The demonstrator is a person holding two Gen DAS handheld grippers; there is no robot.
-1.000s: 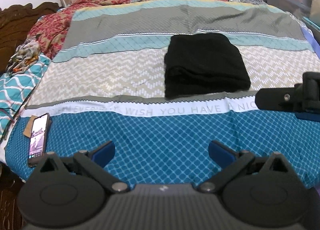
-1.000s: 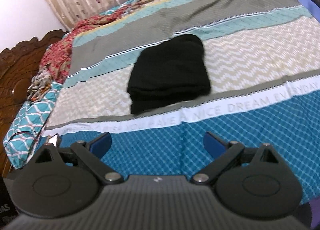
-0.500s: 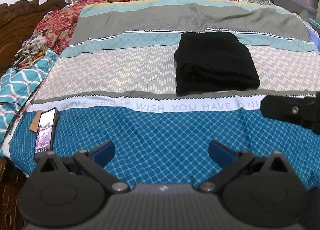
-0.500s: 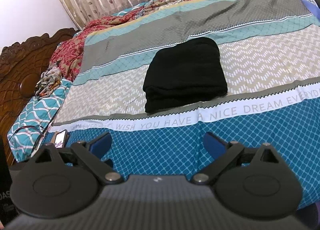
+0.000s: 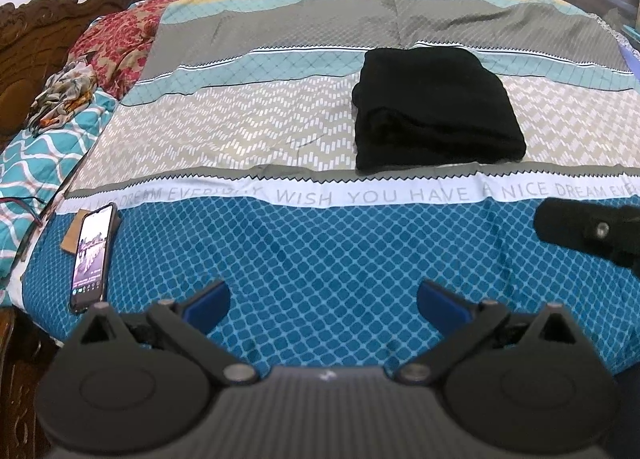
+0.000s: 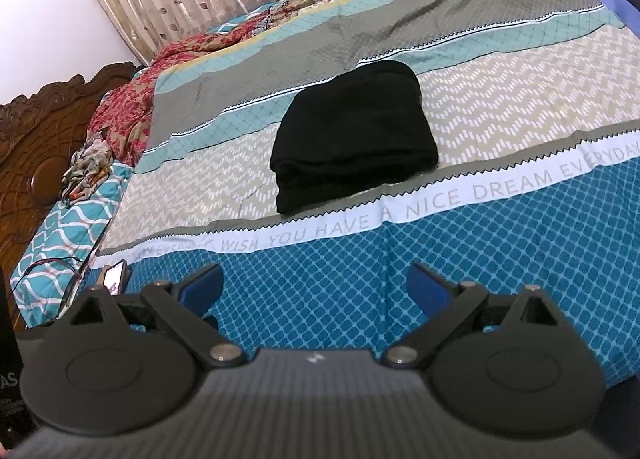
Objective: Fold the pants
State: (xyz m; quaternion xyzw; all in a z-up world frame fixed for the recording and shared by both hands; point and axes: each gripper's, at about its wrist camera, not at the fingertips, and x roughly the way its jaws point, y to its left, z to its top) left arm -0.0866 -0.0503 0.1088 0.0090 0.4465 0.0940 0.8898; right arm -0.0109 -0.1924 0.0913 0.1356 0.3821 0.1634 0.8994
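The bed (image 5: 280,243) spreads ahead of me under a striped bedsheet (image 6: 500,107). The pants (image 5: 434,107) lie folded mid-bed, long axis running toward its far side. A phone (image 5: 92,255) sits at the bed's near-left edge. My left hand-held gripper (image 5: 323,301) and right hand-held gripper (image 6: 316,285) gape wide, empty.

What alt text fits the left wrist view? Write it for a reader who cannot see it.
Black pants, folded into a compact stack, lie on a striped patterned bedspread ahead of the open, empty left gripper. A lit smartphone rests near the bed's left edge, and part of the right gripper shows at the right edge.
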